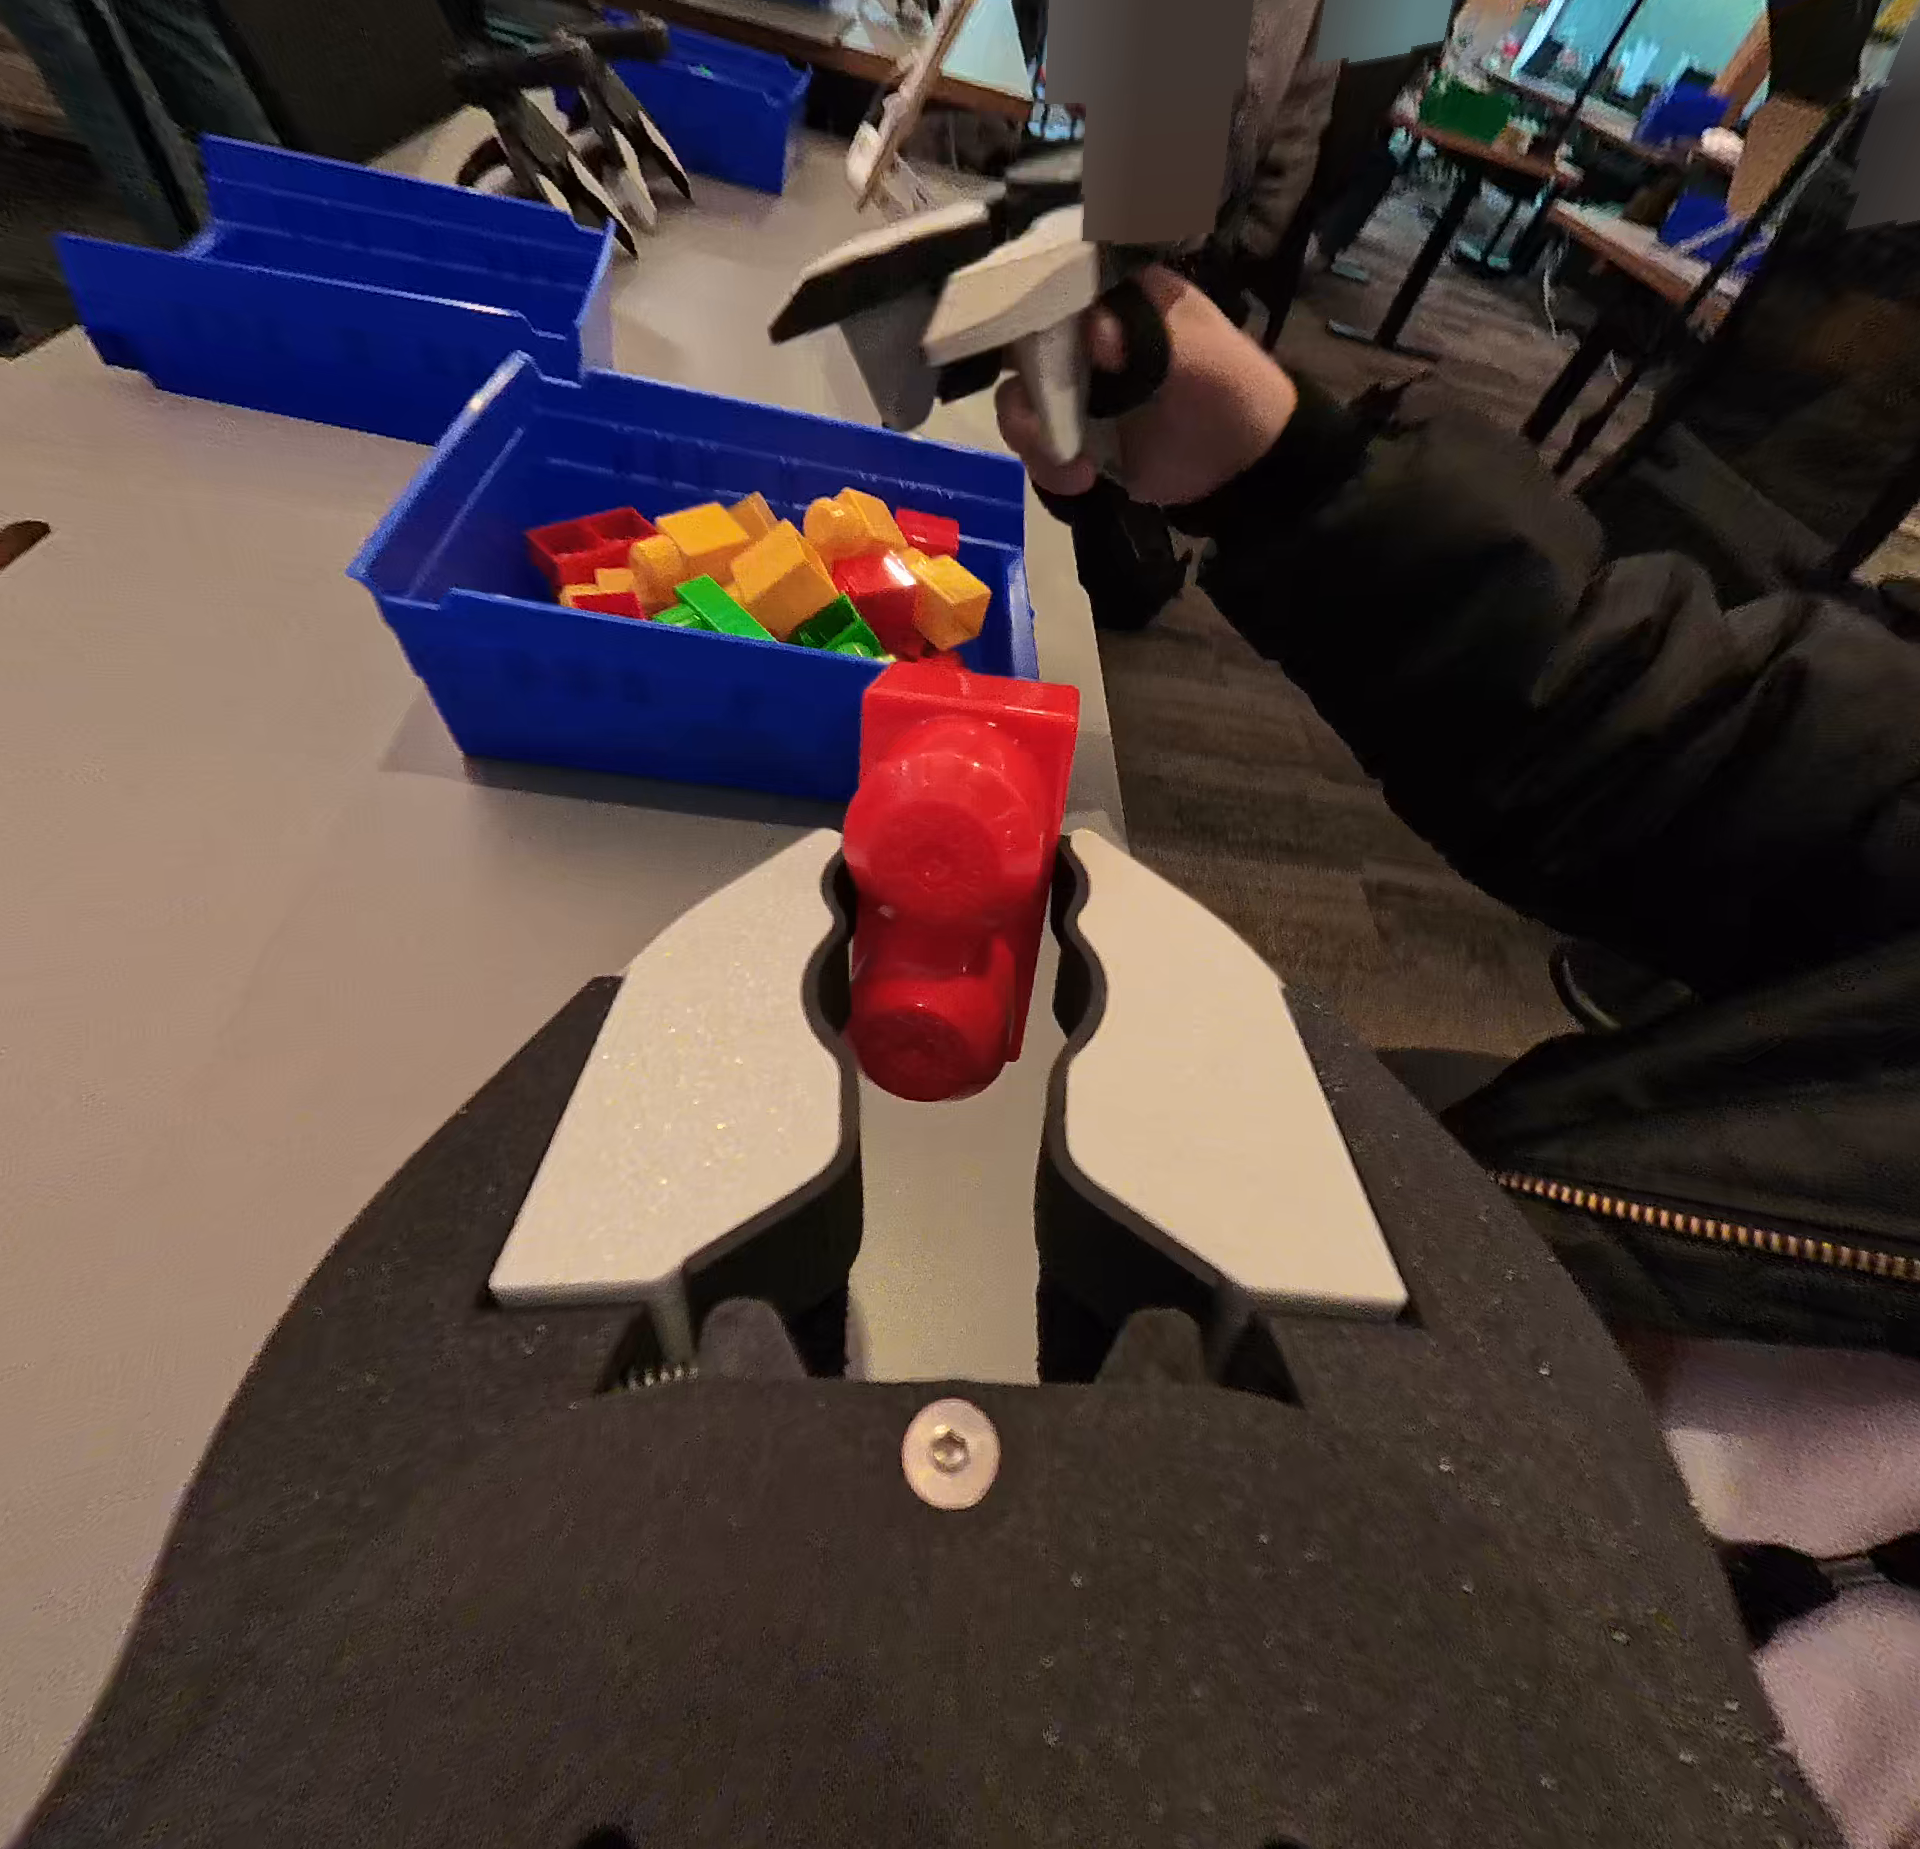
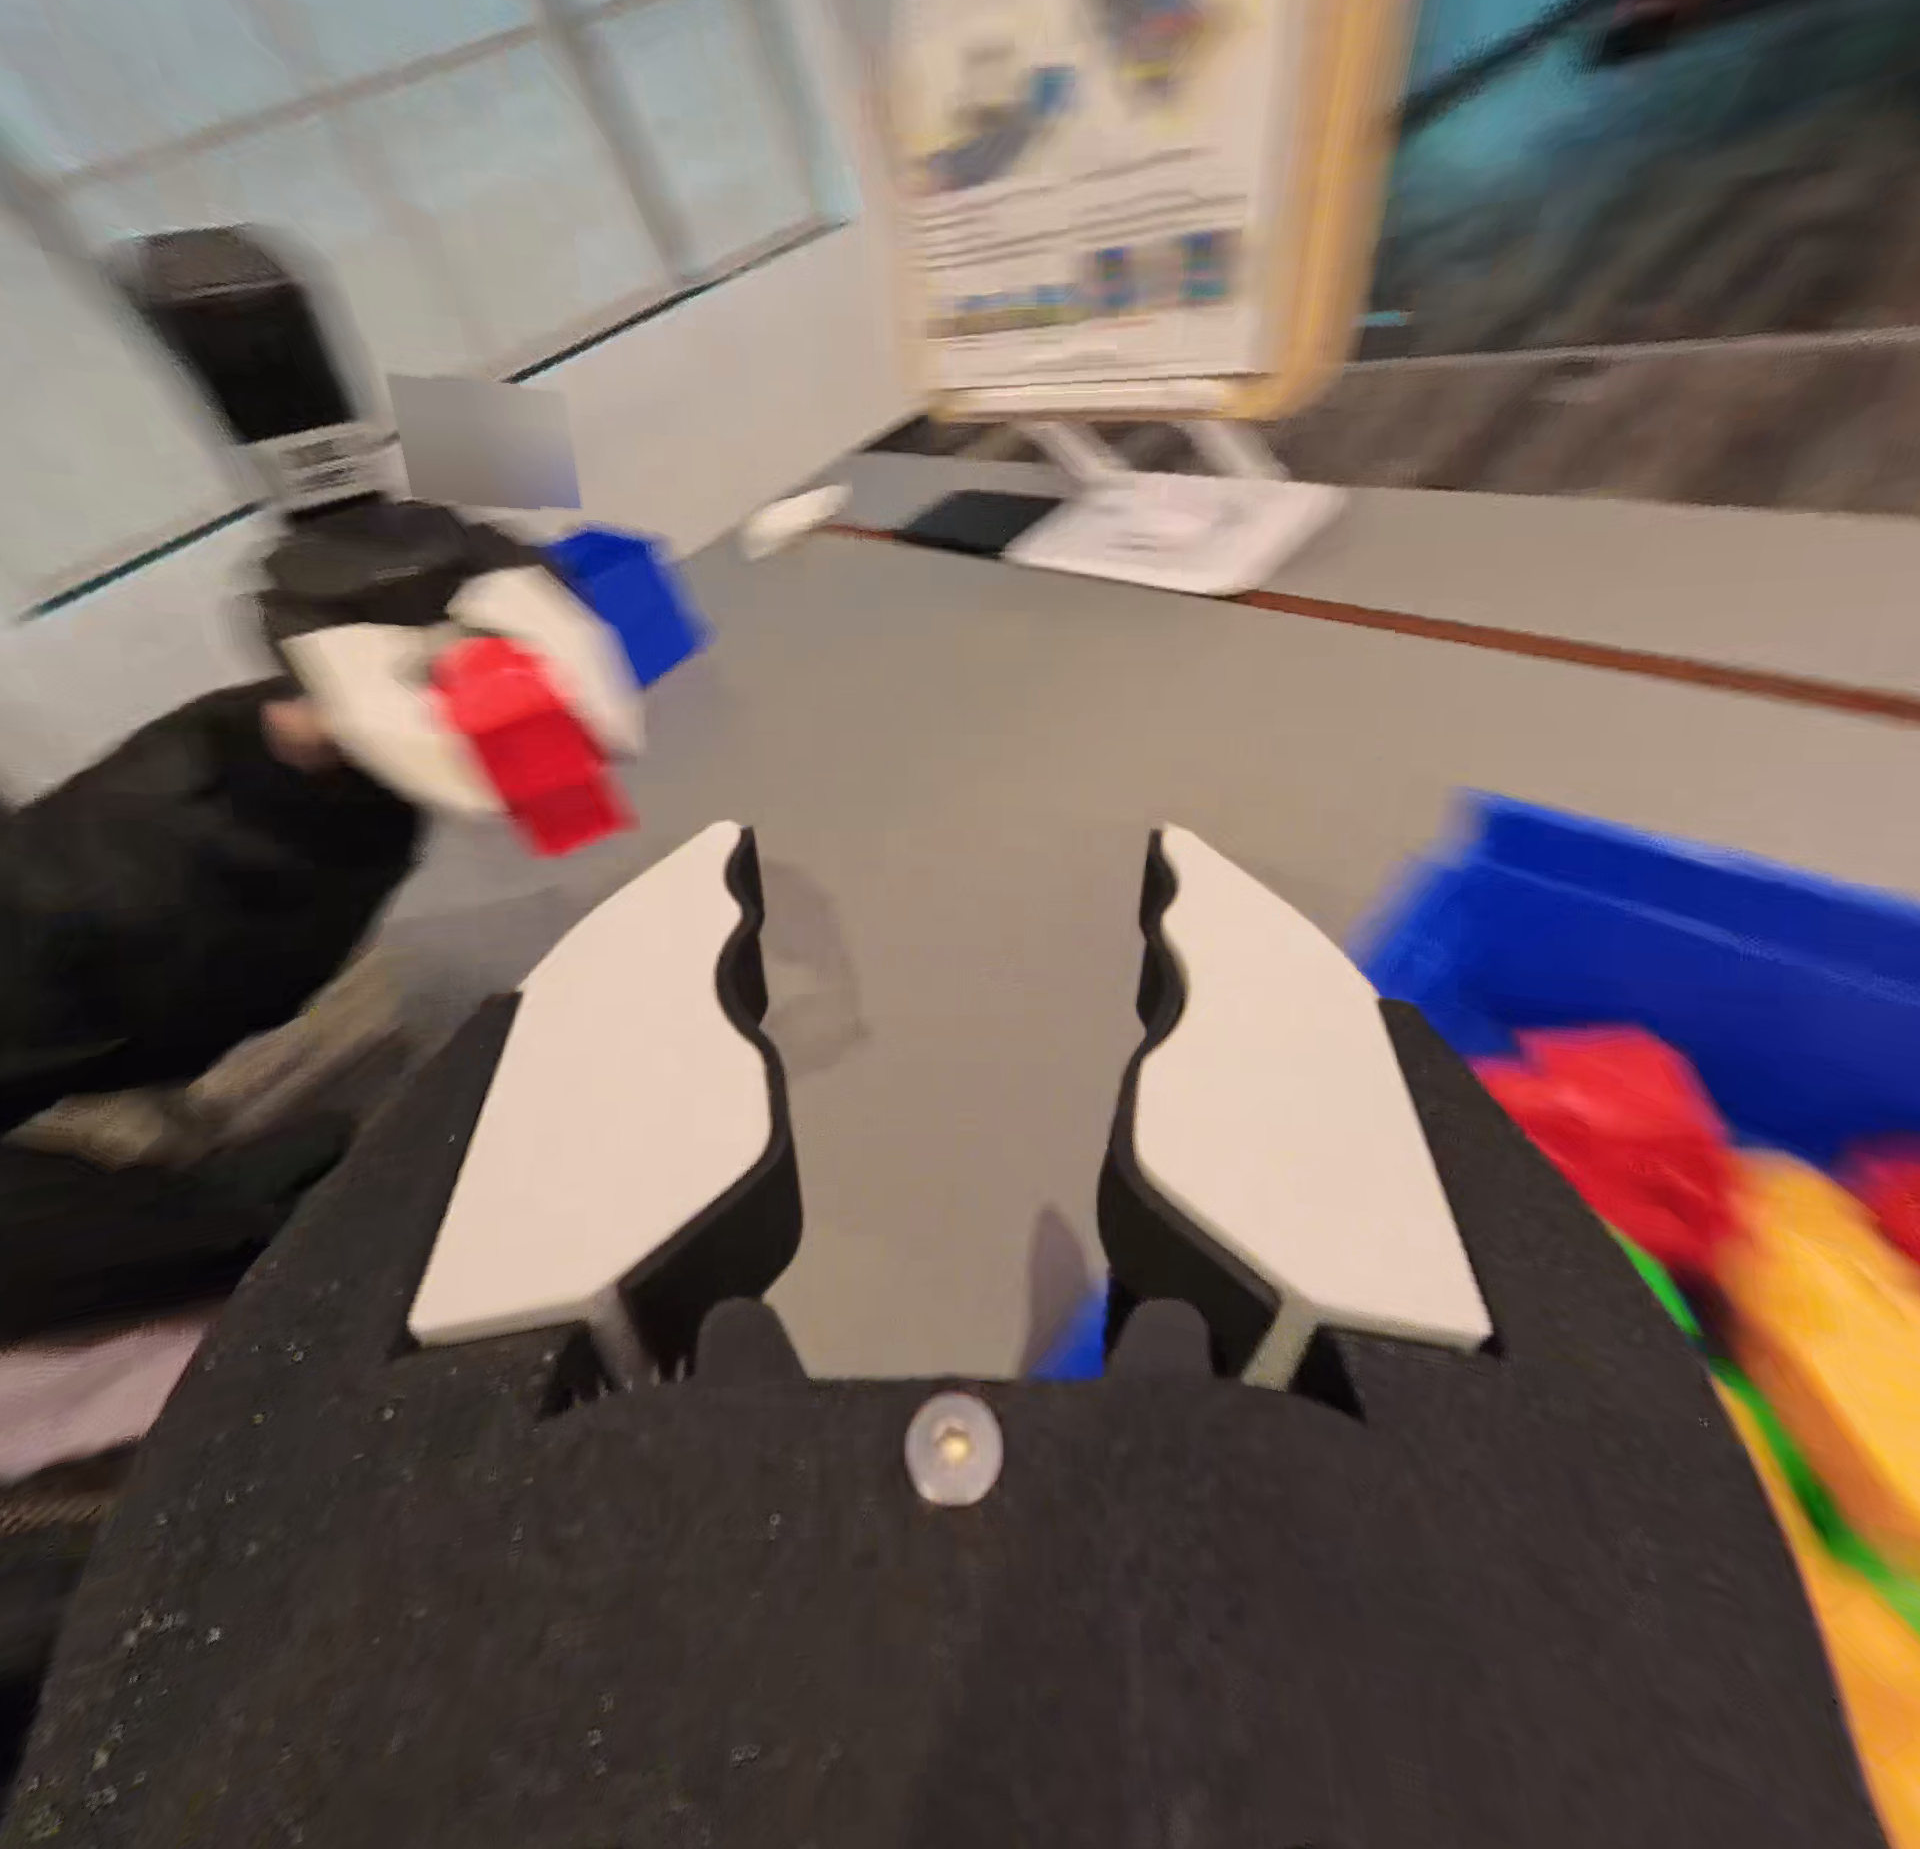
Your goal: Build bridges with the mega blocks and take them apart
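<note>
Grey matte tabletop (image 1: pixel 208 864) under both my grippers, office room with other desks behind. My left gripper (image 1: pixel 951 843) is clamped on a red plastic mega block with two round studs (image 1: pixel 951 864); studs point back at the camera, block sticks out past the fingertips, held off the table near its edge. Right wrist view shows the same block (image 2: pixel 530 739), blurred, in that gripper (image 2: pixel 520 719) off to the left.

My right gripper (image 2: pixel 945 843): jaws wide apart, nothing between them, only bare table (image 2: pixel 987 708) in the gap. Left wrist view has it (image 1: pixel 862 334) up in the air beyond the bin, in my right hand (image 1: pixel 1164 397), black sleeve (image 1: pixel 1558 656) behind.

Just past the held block: blue plastic bin (image 1: pixel 623 698) with a loose pile of red, orange-yellow and green blocks (image 1: pixel 769 573). Same bin (image 2: pixel 1662 926) at the right edge of the right wrist view, heavy motion blur. Second blue bin (image 1: pixel 312 293) farther back left; cannot see its contents. White poster board on a stand (image 2: pixel 1101 168) at the far end of the table.
</note>
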Demonstrator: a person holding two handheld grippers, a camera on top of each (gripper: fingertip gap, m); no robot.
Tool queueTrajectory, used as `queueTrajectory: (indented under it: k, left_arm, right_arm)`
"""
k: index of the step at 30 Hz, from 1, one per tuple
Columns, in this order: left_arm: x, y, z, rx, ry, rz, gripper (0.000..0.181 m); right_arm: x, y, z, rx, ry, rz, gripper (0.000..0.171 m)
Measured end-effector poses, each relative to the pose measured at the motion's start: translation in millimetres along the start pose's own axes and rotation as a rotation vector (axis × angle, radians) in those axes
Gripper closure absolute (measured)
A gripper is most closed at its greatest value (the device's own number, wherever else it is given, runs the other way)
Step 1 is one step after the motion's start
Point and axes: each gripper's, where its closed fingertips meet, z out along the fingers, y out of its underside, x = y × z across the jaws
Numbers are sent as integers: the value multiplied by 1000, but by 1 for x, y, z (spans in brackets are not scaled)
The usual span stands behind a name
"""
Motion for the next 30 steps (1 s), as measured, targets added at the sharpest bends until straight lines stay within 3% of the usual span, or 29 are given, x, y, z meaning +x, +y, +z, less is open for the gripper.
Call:
queueTrajectory:
  k: [3,6,7,9,10,20,22,24,30]
  left_arm:
    - [10,8,17,-84,36,23,145]
    - [18,7,24,-100,63,16,145]
    - [19,6,24,-95,69,9,145]
    - [22,5,22,-94,78,1,145]
    - [21,6,21,-105,73,8,145]
    - [22,10,11,-105,89,0,147]
    - [20,12,7,-109,83,-10,149]
    - [16,17,-2,-115,74,-2,178]
    - [-4,19,-37,-41,-3,-57,174]
  right_arm:
    - [-86,1,41,-71,-261,-107,103]
    - [-127,16,66,-185,-375,-187,103]
    - [-133,21,71,-220,-395,-209,105]
    - [-142,28,77,-266,-436,-231,131]
    - [-146,29,77,-270,-456,-229,136]
    - [-145,39,71,-308,-480,-256,136]
    - [-136,37,60,-303,-462,-255,136]
    - [-109,29,42,-279,-367,-264,136]
    - [70,13,-40,-224,218,-125,136]
